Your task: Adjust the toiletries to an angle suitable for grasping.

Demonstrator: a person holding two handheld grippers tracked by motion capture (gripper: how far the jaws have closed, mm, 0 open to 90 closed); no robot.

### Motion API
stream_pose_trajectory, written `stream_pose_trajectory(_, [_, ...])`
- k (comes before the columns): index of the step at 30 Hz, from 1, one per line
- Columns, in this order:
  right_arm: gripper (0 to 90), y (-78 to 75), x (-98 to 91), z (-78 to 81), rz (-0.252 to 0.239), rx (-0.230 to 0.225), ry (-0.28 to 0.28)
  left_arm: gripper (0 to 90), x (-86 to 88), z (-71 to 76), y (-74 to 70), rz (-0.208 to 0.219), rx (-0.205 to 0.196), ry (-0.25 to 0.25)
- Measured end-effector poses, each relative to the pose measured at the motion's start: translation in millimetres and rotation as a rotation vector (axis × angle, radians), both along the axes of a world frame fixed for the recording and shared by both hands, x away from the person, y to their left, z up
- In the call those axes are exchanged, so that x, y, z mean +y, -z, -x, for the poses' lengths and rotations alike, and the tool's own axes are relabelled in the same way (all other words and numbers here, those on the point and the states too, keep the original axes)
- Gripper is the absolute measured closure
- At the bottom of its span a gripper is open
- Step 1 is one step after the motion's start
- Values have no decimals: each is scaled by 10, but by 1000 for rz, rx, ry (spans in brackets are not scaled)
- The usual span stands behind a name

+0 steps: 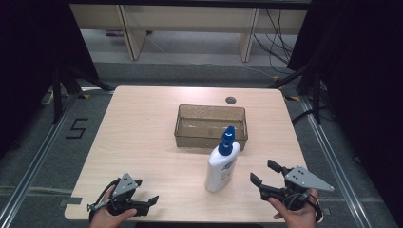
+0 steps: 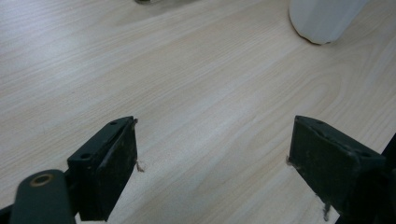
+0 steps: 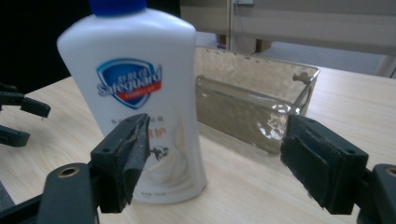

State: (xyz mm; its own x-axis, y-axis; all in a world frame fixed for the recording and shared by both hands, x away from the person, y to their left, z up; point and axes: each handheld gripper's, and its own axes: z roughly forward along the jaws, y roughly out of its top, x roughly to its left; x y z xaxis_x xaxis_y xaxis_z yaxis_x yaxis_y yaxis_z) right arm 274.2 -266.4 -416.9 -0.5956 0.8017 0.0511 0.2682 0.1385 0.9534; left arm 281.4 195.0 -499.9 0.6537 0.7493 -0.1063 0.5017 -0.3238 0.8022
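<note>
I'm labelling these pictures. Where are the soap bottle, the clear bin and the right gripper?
soap bottle (image 1: 221,167), high view, on its white body.
clear bin (image 1: 211,140), high view, on its near wall.
right gripper (image 1: 264,173), high view, midway between its fingertips.

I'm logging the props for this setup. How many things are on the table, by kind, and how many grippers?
Bottles: 1, the white soap bottle with a blue cap, standing upright.
Bins: 1, the clear plastic bin behind it.
Grippers: 2, the left gripper and the right gripper, both open.
Total: 4
</note>
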Motion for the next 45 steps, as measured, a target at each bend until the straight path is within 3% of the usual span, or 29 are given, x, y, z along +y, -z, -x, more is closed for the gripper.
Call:
stream_pose_trajectory(1, [248, -27, 6, 0, 6, -5, -3, 148, 14, -4, -5, -22, 3, 12])
stream_pose_trajectory(3, [251, -83, 24, 0, 15, -8, -9, 148, 13, -3, -3, -22, 2, 11])
stream_pose_trajectory(5, [252, -123, 60, -11, 2, -9, -21, 148, -1, -4, 7, 6, -2, -1])
stream_pose_trajectory(6, [254, -171, 95, -15, 9, -5, -19, 148, 26, -11, -5, -27, 3, 13])
stream_pose_trajectory(10, [258, -259, 138, -57, 21, -37, -37, 149, 23, -9, -2, -24, 1, 13])
stream_pose_trajectory(12, [260, -284, 159, -48, 13, -22, -39, 149, 4, -5, 5, 0, -1, 1])
stream_pose_trajectory(14, [266, -328, 194, -57, 8, -29, -48, 148, 25, -9, -5, -26, 3, 13])
stream_pose_trajectory(17, [276, -388, 236, -90, 19, -51, -64, 149, 26, -10, -5, -23, 3, 11])
stream_pose_trajectory(20, [282, -441, 283, -104, 4, -24, -78, 148, 26, -10, -6, -22, 4, 11])
stream_pose_trajectory(23, [288, -492, 336, -137, 10, -42, -92, 148, 16, -9, 1, 1, 2, -3])
stream_pose_trajectory(26, [298, -542, 403, -174, 23, -74, -109, 148, 25, -2, -12, -21, 3, 4])
stream_pose_trajectory(28, [304, -563, 462, -176, 3, -52, -131, 148, 14, 0, -10, -5, 3, 0])
stream_pose_trajectory(30, [307, -587, 494, -196, 16, -79, -131, 148, 22, -1, -12, -16, 0, -1])
stream_pose_trajectory(31, [307, -601, 513, -195, 15, -59, -138, 148, 28, -2, -16, -16, 8, 5])
stream_pose_trajectory(32, [308, -611, 523, -213, 22, -74, -142, 148, 20, 0, -14, -5, 7, -2])
stream_pose_trajectory(33, [310, -612, 553, -220, -6, -62, -151, 148, 7, 4, -11, 12, 5, -11])
stream_pose_trajectory(34, [312, -623, 555, -238, 13, -82, -147, 148, 18, 1, -16, -1, 5, -2])
stream_pose_trajectory(36, [320, -640, 604, -257, -4, -62, -155, 148, 8, 1, -8, 13, 5, -10])
stream_pose_trajectory(37, [320, -640, 604, -257, -4, -62, -155, 148, 25, -3, -14, -11, 7, 3])
stream_pose_trajectory(39, [321, -647, 630, -290, -3, -80, -167, 149, 7, 2, -6, 15, 4, -11])
stream_pose_trajectory(40, [322, -652, 648, -288, -12, -57, -176, 149, 18, 1, -13, 0, 5, -2])
stream_pose_trajectory(41, [324, -663, 645, -304, 8, -71, -169, 148, 19, 1, -15, 0, 6, -1])
stream_pose_trajectory(43, [329, -663, 668, -322, -16, -59, -176, 148, 17, 0, -12, 1, 6, -2])
stream_pose_trajectory(45, [332, -664, 675, -345, -9, -58, -175, 148, 16, 0, -12, -1, 6, 1])
